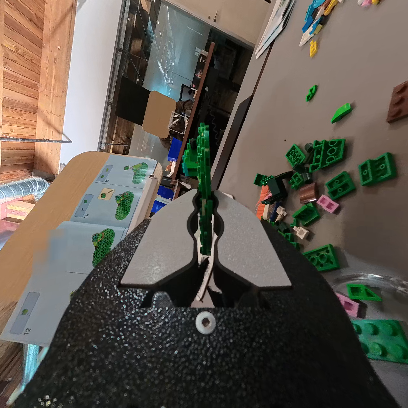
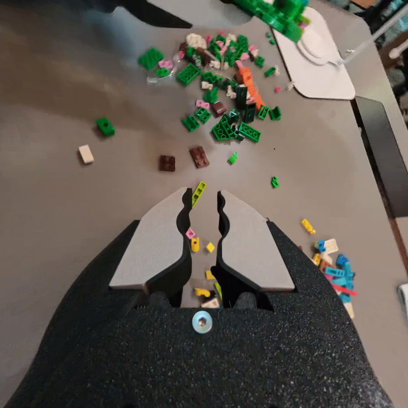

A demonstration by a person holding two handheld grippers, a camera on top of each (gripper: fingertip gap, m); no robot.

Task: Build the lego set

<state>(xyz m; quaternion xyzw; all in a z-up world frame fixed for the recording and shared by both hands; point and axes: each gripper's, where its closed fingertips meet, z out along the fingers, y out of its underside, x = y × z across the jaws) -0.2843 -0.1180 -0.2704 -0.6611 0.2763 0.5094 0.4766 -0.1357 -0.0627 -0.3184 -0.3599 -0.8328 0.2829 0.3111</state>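
Note:
My left gripper (image 1: pixel 205 195) is shut on a green Lego plate assembly (image 1: pixel 202 159), gripped edge-on and held up off the grey table (image 1: pixel 364 66). The assembly also shows, blurred, at the top of the right wrist view (image 2: pixel 280 17). My right gripper (image 2: pixel 204 191) is open, low over the table (image 2: pixel 66 198). A small lime-green plate (image 2: pixel 198 193) sits against its left fingertip (image 2: pixel 183 196); I cannot tell whether it rests on the table. Small yellow and pink pieces (image 2: pixel 209 247) lie between the fingers.
An open instruction booklet (image 1: pixel 106 198) stands on a wooden board. Loose green bricks (image 1: pixel 320 174) pile mid-table, also in the right wrist view (image 2: pixel 220 84). Two brown plates (image 2: pixel 199 156), a white brick (image 2: pixel 86 153), a blue-yellow heap (image 2: pixel 337 276), a white mat (image 2: pixel 313 66). Across from one pair of fingers to the other is roughly 15 cm. My right gripper is the nearer one to the white brick (image 2: pixel 86 153): about 10 cm, against 20 cm.

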